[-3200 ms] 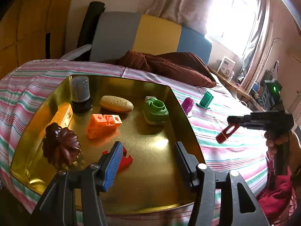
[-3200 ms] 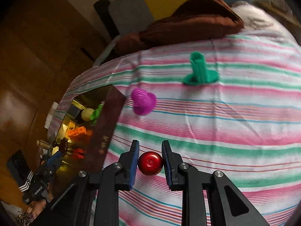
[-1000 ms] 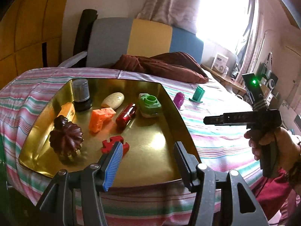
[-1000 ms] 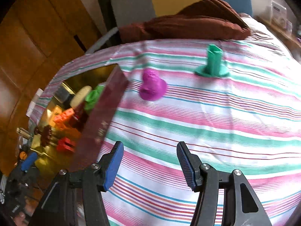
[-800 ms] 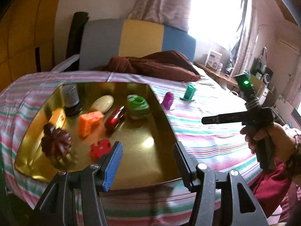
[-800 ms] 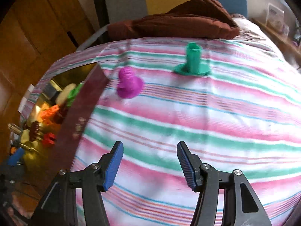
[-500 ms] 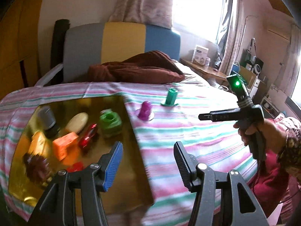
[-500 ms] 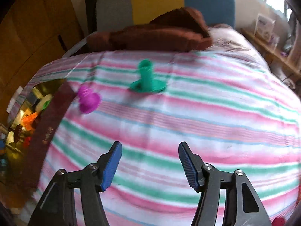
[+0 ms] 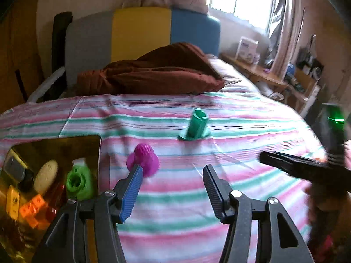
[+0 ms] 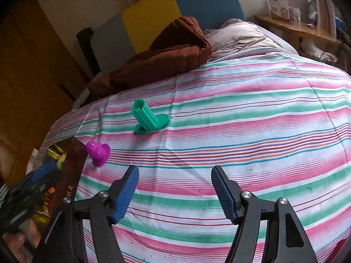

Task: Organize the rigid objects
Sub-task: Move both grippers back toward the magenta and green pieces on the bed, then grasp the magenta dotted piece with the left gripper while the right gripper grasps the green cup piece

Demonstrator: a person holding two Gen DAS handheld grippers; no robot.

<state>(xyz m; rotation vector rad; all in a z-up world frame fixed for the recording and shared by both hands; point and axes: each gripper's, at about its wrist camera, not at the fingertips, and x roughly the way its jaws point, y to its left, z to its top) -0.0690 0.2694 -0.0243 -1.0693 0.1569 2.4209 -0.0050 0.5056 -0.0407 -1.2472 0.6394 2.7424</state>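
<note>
On striped bedspread: purple perforated piece beside gold tray, green flanged tube farther off; left tool wide, empty; right tool just widening, empty.

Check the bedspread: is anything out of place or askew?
Two pieces sit outside the gold tray: the purple piece beside its wall, and the green flanged tube farther out, upright on its flange.

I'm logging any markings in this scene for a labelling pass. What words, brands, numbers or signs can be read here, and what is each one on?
None can be read for certain.
Light characters on the dark outer wall of the gold tray: too small and tilted to read.
Print on the white box on the wooden shelf: blurred.
Dark emblem on the yellow block in the tray: blurred.
</note>
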